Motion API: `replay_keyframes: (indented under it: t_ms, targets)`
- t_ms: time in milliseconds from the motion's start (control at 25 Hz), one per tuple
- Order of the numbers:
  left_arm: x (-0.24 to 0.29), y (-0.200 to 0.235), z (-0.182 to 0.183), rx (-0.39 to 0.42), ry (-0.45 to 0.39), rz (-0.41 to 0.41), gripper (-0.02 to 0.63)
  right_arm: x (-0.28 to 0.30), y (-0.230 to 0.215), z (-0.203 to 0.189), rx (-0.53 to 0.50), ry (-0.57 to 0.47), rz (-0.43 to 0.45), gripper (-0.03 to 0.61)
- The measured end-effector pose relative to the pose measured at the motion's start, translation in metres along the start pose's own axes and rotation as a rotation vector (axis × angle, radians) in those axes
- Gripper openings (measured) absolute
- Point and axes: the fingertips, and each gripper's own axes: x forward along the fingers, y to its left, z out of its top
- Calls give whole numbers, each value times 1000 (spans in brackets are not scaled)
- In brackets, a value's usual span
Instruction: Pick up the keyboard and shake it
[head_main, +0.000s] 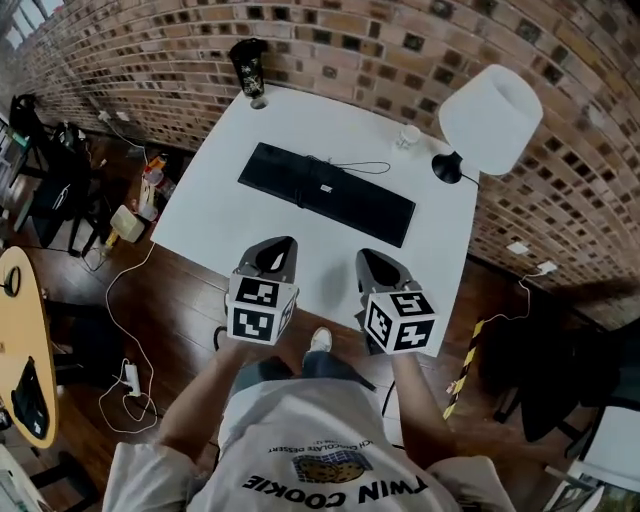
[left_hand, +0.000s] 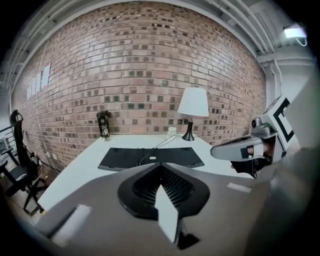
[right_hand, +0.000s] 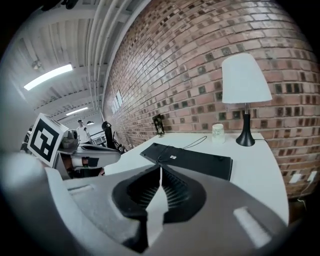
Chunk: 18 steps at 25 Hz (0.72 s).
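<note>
Head view looks pretty much straight down on the white tabletop (head_main: 215, 215), which sits right up against a brick wall.

The biggest thing on it is the black keyboard (head_main: 345, 200). It lies flat across the middle at a bit of a slant, with nothing gripping it. Its thin cable (head_main: 350, 165) loops over the top of it and out onto the tabletop on the wall side. The face that's up has a small white label on it.

Next is the lamp (head_main: 490, 118), with a white shade and a black base, standing in the far right corner by the wall.

Then there are the two grabbers, both hanging over the near edge of the tabletop, side by side and well short of the keyboard. The left tongs (head_main: 283, 245) are squeezed fully together with nothing between the jaws. The right tongs (head_main: 372, 260) are in the same state, closed tight and empty.

Now the containers. A dark bottle (head_main: 249, 68) stands upright at the far left corner, near the wall. I can't tell whether there's anything in it.

The smallest thing is a little white cup (head_main: 409, 135), upright near the lamp base and behind the keyboard. It's too tiny here to see what's inside, if anything.
</note>
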Motion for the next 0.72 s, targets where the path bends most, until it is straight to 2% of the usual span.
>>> replay_keyframes:
  t_ms: [400, 560, 720]
  targets:
    - [62, 63, 19, 49, 21, -41, 8, 34, -72, 12, 101, -3, -113, 15]
    - [94, 101, 24, 66, 44, -47, 8, 48, -102, 17, 148, -19, -149, 49]
    - [124, 141, 29, 93, 74, -53, 25, 65, -132, 14, 195, 7, -210, 89]
